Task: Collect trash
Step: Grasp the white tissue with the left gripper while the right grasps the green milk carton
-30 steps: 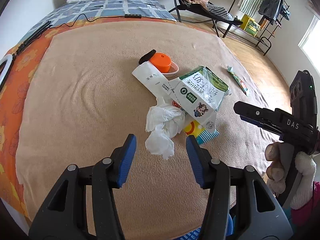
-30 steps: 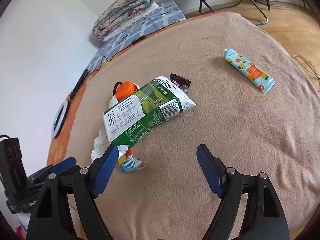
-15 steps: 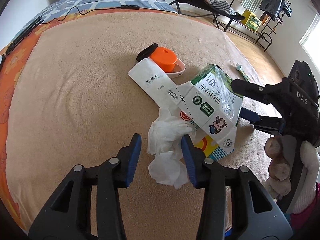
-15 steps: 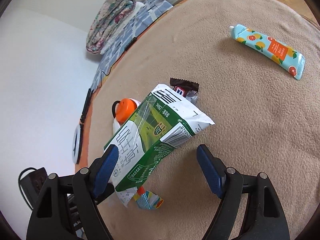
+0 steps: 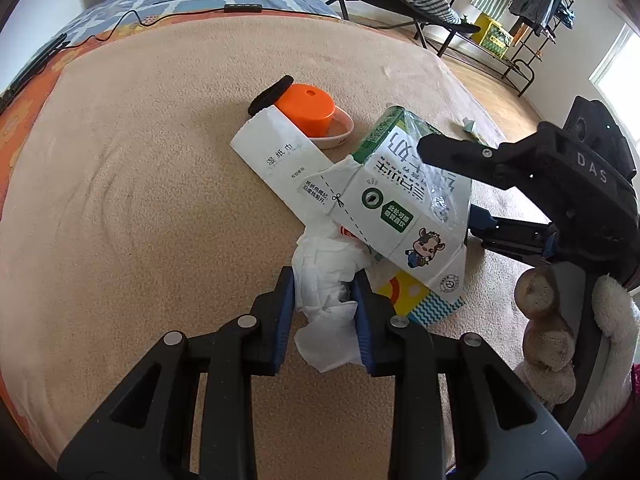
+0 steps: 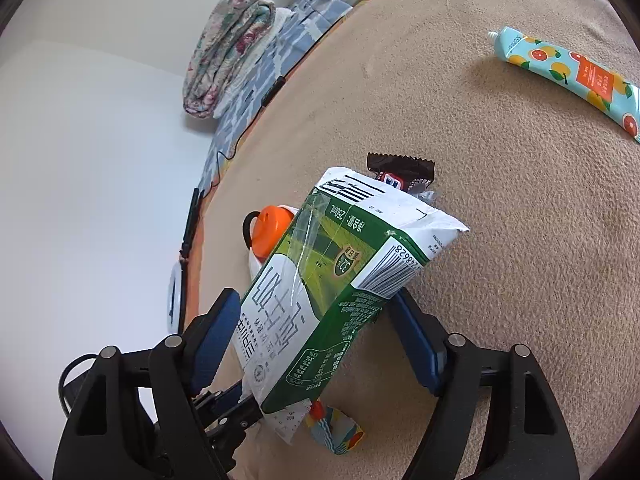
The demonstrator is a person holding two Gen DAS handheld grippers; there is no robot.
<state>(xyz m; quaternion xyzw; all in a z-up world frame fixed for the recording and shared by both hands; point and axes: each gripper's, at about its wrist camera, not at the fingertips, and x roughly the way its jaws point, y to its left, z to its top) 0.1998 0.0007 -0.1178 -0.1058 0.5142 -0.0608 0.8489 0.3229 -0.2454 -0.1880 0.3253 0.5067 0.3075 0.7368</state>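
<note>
Crumpled white tissue (image 5: 326,300) pinched in left tongs (image 5: 325,312), flattened green-white milk carton (image 6: 320,292) between right tongs (image 6: 316,344), closing

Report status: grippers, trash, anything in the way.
Left gripper just closing on crumpled tissue. Right gripper straddles milk carton, closing, not yet clamped. Carton overlaps wet-wipe packet and colourful wrapper.
</note>
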